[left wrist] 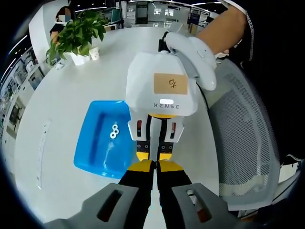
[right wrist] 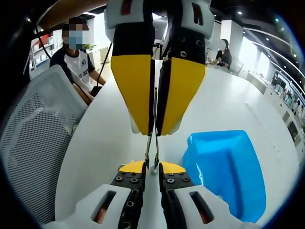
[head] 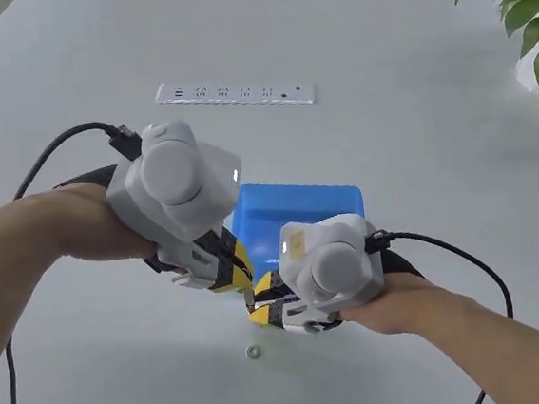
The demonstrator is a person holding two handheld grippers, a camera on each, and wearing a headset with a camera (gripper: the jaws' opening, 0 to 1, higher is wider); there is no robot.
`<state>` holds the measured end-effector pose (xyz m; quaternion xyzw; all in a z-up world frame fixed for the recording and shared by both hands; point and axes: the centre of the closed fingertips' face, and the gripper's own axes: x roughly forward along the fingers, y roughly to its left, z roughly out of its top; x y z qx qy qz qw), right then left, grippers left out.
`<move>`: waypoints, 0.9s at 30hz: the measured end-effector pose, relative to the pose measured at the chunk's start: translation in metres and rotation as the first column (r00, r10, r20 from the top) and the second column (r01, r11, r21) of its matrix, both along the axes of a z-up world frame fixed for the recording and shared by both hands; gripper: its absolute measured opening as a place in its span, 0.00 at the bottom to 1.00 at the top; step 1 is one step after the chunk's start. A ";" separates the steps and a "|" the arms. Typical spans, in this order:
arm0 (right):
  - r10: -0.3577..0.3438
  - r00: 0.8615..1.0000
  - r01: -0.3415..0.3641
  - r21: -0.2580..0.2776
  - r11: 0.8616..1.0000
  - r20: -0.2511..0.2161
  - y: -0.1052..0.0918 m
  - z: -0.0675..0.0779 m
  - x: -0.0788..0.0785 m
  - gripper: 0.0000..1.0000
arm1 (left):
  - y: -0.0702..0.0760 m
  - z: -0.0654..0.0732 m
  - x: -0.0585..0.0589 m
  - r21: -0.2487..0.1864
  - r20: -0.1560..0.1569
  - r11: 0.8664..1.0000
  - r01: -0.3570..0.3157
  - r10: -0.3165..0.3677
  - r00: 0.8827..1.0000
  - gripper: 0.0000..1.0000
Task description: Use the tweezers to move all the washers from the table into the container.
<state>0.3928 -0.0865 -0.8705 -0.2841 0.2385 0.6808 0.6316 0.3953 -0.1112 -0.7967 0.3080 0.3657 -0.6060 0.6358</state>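
Observation:
My two grippers meet nose to nose in front of the blue container point(head: 299, 209). In the right gripper view my left gripper point(right wrist: 155, 129) comes down from the top, its yellow jaws shut on thin metal tweezers point(right wrist: 153, 114). The tweezers' tips reach between the jaws of my right gripper point(right wrist: 152, 168), which have closed in on them. In the left gripper view the right gripper point(left wrist: 154, 153) faces my left gripper point(left wrist: 156, 167). Two washers point(left wrist: 114, 131) lie inside the container point(left wrist: 95, 148). One washer point(head: 253, 352) lies on the table just below the right gripper point(head: 262, 293).
A white power strip point(head: 235, 93) lies flat on the table beyond the container. A potted plant point(head: 528, 5) stands at the far right corner. A mesh chair point(left wrist: 243, 129) stands beside the table, and a person point(right wrist: 78, 62) sits behind it.

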 end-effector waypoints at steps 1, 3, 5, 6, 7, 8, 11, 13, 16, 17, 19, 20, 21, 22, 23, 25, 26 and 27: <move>0.000 1.000 0.000 0.000 1.000 -0.003 0.000 -0.001 0.000 0.13 | 0.000 0.000 0.000 -0.001 -0.001 1.000 -0.001 0.001 1.000 0.06; 0.000 1.000 0.000 -0.001 1.000 -0.003 0.000 -0.002 0.000 0.13 | 0.000 -0.002 0.000 -0.001 -0.003 1.000 -0.002 0.002 1.000 0.06; 0.004 1.000 -0.004 -0.001 1.000 -0.001 0.001 -0.003 -0.001 0.13 | 0.000 -0.003 -0.001 0.001 -0.005 1.000 -0.001 0.001 1.000 0.06; 0.003 1.000 -0.003 -0.002 1.000 -0.002 0.001 -0.003 -0.001 0.13 | 0.000 -0.003 -0.001 -0.001 -0.007 1.000 -0.001 0.001 1.000 0.06; 0.002 1.000 -0.002 0.000 1.000 -0.004 0.001 -0.003 -0.001 0.13 | -0.001 -0.003 -0.001 -0.005 -0.007 1.000 -0.004 0.004 1.000 0.06; 0.002 1.000 -0.002 0.001 1.000 -0.004 0.001 -0.003 -0.001 0.13 | -0.001 -0.003 -0.001 -0.009 -0.007 1.000 -0.005 0.005 1.000 0.06; 0.002 1.000 -0.002 0.001 1.000 -0.003 0.001 -0.003 0.000 0.14 | -0.001 -0.002 -0.001 -0.010 -0.007 1.000 -0.008 0.008 1.000 0.06; 0.000 1.000 0.000 0.003 1.000 -0.003 0.001 -0.003 0.000 0.14 | 0.000 -0.002 0.000 -0.008 -0.005 1.000 -0.008 0.008 1.000 0.06; -0.004 1.000 0.004 0.008 1.000 -0.004 0.002 -0.001 0.001 0.14 | 0.000 -0.002 0.001 -0.008 -0.003 1.000 -0.010 0.010 1.000 0.06; -0.004 1.000 0.004 0.009 1.000 -0.004 0.002 -0.001 0.001 0.14 | 0.000 -0.002 0.001 -0.009 -0.003 1.000 -0.010 0.010 1.000 0.06; -0.003 1.000 0.003 0.010 1.000 -0.004 0.002 0.000 0.001 0.13 | -0.001 -0.002 0.001 -0.009 -0.003 1.000 -0.009 0.009 1.000 0.06; -0.003 1.000 0.003 0.010 1.000 -0.007 0.002 0.000 0.001 0.13 | -0.001 -0.002 0.001 -0.010 -0.003 1.000 -0.009 0.009 1.000 0.06; -0.003 1.000 0.003 0.010 1.000 -0.008 0.002 -0.001 0.000 0.12 | -0.002 -0.002 0.001 -0.011 -0.004 1.000 -0.009 0.009 1.000 0.06; 0.000 1.000 0.000 0.009 1.000 -0.012 0.002 -0.001 0.000 0.11 | -0.002 -0.001 0.001 -0.011 -0.004 1.000 -0.009 0.009 1.000 0.06; 0.000 1.000 0.000 0.009 1.000 -0.010 0.002 -0.001 0.000 0.11 | -0.001 -0.001 0.001 -0.009 -0.003 1.000 -0.010 0.010 1.000 0.06; -0.001 1.000 0.002 0.009 1.000 -0.012 0.002 -0.001 0.000 0.11 | -0.001 -0.001 0.001 -0.010 -0.004 1.000 -0.010 0.010 1.000 0.06; 0.001 1.000 -0.001 0.009 1.000 -0.011 0.002 -0.001 0.000 0.11 | -0.001 -0.001 0.001 -0.010 -0.003 1.000 -0.010 0.010 1.000 0.06; 0.001 1.000 -0.001 0.009 1.000 -0.011 0.002 -0.001 0.000 0.11 | -0.001 -0.001 0.000 -0.010 -0.004 1.000 -0.010 0.010 1.000 0.06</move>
